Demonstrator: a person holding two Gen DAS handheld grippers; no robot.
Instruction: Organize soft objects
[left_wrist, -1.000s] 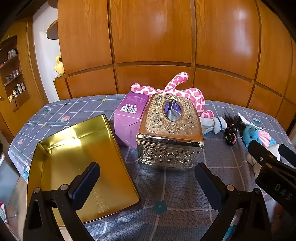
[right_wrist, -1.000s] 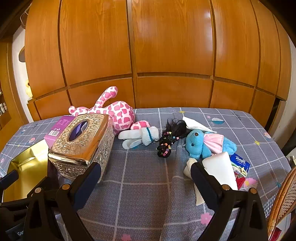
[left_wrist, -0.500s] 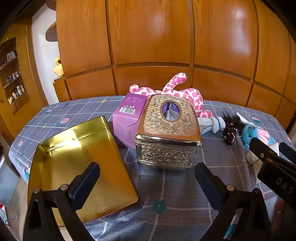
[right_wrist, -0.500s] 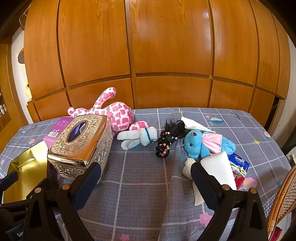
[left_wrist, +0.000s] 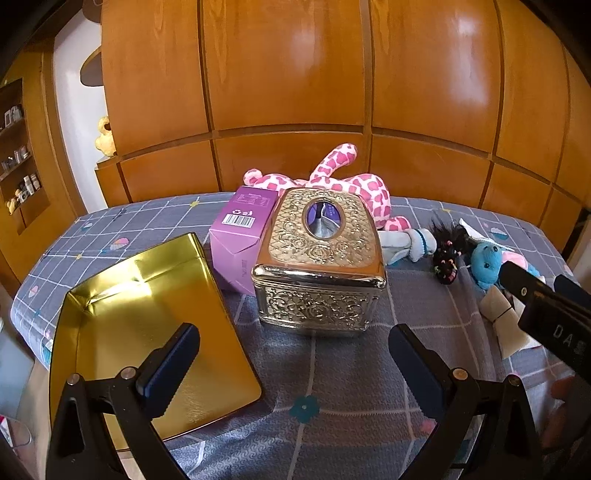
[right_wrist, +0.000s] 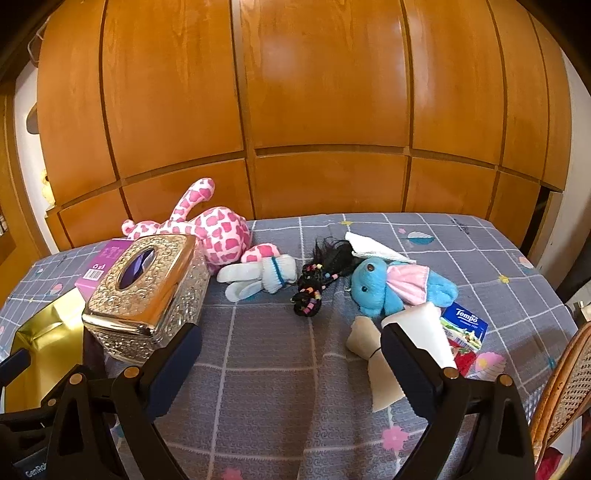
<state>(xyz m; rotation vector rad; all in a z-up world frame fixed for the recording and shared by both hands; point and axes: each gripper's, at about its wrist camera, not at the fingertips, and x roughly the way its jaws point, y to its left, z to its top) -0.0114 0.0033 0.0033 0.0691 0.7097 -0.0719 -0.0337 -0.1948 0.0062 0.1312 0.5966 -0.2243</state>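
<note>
Across the middle of the right wrist view, on the tabletop (right_wrist: 280, 354) under its grey checked cloth, the soft things lay scattered: a pink-and-white spotted plush giraffe (right_wrist: 218, 232) at upper left, a small white stuffed rabbit (right_wrist: 262, 277) beside it, a black tangle of hair ties (right_wrist: 314, 284), and a blue plush elephant in a pink dress (right_wrist: 391, 288) right of centre. The right hand-held gripper (right_wrist: 291, 358) hung spread wide, grasping nothing, and the left hand-held gripper (left_wrist: 291, 354) was likewise released above the shiny gold rectangular tin tray (left_wrist: 110, 295) at lower left. An embossed silver metal tissue box (left_wrist: 321, 266) stood between. Nothing seemed sorted yet; I judged the next move a reach toward the nearest toy.
</note>
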